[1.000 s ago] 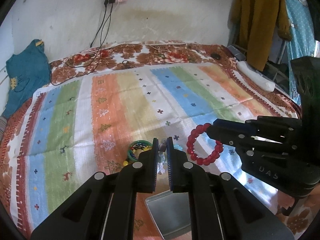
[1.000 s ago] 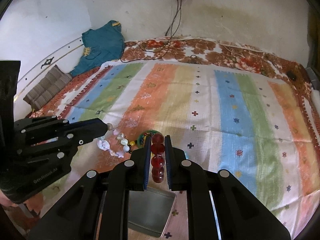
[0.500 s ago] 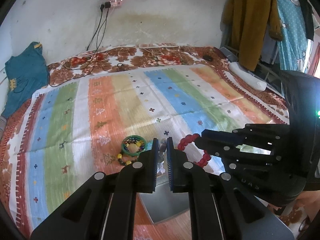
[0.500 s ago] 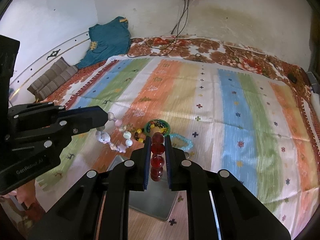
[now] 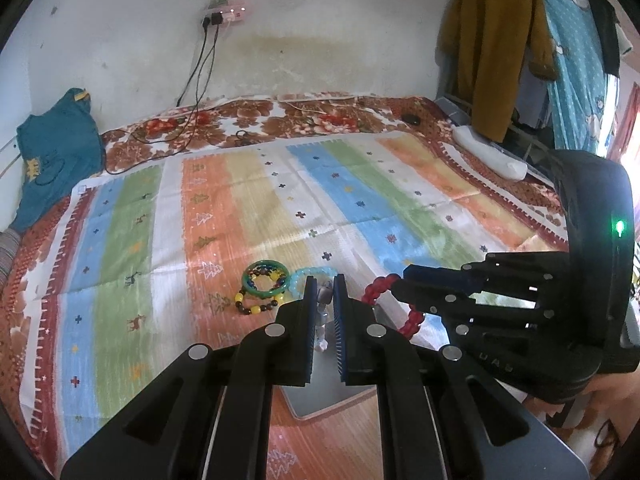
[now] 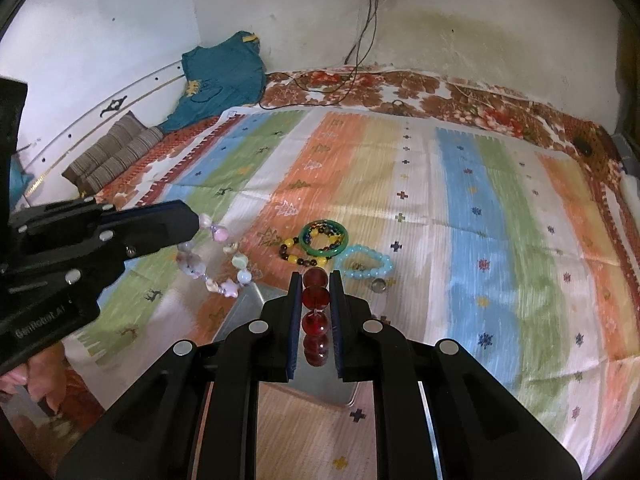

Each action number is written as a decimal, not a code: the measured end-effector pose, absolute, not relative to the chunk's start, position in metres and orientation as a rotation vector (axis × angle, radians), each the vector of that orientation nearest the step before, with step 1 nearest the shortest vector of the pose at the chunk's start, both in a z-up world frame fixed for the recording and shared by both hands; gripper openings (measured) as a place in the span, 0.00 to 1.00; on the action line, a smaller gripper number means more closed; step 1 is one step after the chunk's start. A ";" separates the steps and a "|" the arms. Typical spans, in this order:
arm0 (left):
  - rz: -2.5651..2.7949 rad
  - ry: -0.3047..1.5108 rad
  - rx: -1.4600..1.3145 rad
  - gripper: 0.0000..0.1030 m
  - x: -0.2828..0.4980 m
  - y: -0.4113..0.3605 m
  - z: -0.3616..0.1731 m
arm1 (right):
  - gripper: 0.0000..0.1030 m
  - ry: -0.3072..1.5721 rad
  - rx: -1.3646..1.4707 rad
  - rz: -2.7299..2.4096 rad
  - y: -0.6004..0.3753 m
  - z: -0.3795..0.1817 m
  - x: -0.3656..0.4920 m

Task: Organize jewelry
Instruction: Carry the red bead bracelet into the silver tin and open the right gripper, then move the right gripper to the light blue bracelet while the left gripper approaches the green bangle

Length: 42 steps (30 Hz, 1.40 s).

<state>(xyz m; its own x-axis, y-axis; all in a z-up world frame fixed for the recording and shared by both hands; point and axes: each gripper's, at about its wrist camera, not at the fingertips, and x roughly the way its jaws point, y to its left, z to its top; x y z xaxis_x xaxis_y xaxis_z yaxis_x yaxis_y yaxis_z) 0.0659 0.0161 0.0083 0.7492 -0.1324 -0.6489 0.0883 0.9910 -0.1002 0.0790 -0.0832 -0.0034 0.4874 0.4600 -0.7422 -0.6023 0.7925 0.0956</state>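
My left gripper [image 5: 322, 294] is shut on a pale pastel bead bracelet [image 5: 323, 300], which hangs in the air in the right wrist view [image 6: 218, 260]. My right gripper [image 6: 316, 280] is shut on a red bead bracelet [image 6: 316, 300], also seen in the left wrist view [image 5: 404, 312]. Both are held just above a grey metal tray [image 6: 320, 384] [image 5: 324, 384] on the striped blanket. A green bangle [image 6: 324, 238], a yellow-and-dark bead bracelet [image 6: 294, 254] and a light blue bead bracelet [image 6: 366, 266] lie on the blanket beyond the tray.
The striped blanket [image 6: 460, 208] covers a bed against a white wall. A small round bead [image 6: 378, 285] lies by the blue bracelet. A teal garment [image 6: 220, 76] and a striped cushion [image 6: 116, 152] lie at the far left. Cables [image 5: 192, 120] trail from a wall socket.
Both grippers have drawn back towards me and over the tray, each keeping its bracelet. More of the loose bracelets on the blanket shows now.
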 end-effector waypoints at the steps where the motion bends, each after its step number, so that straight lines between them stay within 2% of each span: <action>1: -0.116 0.720 -0.064 0.08 0.066 0.015 0.007 | 0.14 0.854 -0.181 0.652 -0.084 -0.005 0.079; 3: -0.101 0.736 -0.072 0.10 0.068 0.016 0.005 | 0.14 0.868 -0.176 0.636 -0.087 -0.008 0.080; 4: -0.094 0.738 -0.069 0.14 0.069 0.016 0.005 | 0.16 0.870 -0.180 0.629 -0.088 -0.008 0.081; 6: -0.081 0.736 -0.069 0.20 0.069 0.018 0.005 | 0.32 0.869 -0.182 0.608 -0.090 -0.009 0.083; 9: -0.053 0.741 -0.086 0.23 0.070 0.026 0.004 | 0.33 0.886 -0.171 0.583 -0.095 -0.013 0.091; 11: -0.037 0.745 -0.097 0.29 0.072 0.032 0.003 | 0.33 0.894 -0.173 0.572 -0.095 -0.015 0.096; 14: -0.011 0.763 -0.123 0.31 0.078 0.039 -0.001 | 0.33 0.904 -0.178 0.565 -0.094 -0.018 0.101; 19: 0.034 0.800 -0.152 0.35 0.092 0.049 -0.010 | 0.42 0.923 -0.172 0.554 -0.093 -0.022 0.112; 22: 0.056 0.806 -0.152 0.42 0.100 0.051 -0.013 | 0.46 0.930 -0.171 0.554 -0.091 -0.023 0.118; 26: 0.063 0.838 -0.122 0.42 0.115 0.050 -0.022 | 0.52 0.932 -0.174 0.550 -0.089 -0.023 0.124; 42: 0.086 0.909 -0.155 0.46 0.156 0.060 -0.049 | 0.63 0.991 -0.190 0.535 -0.077 -0.043 0.160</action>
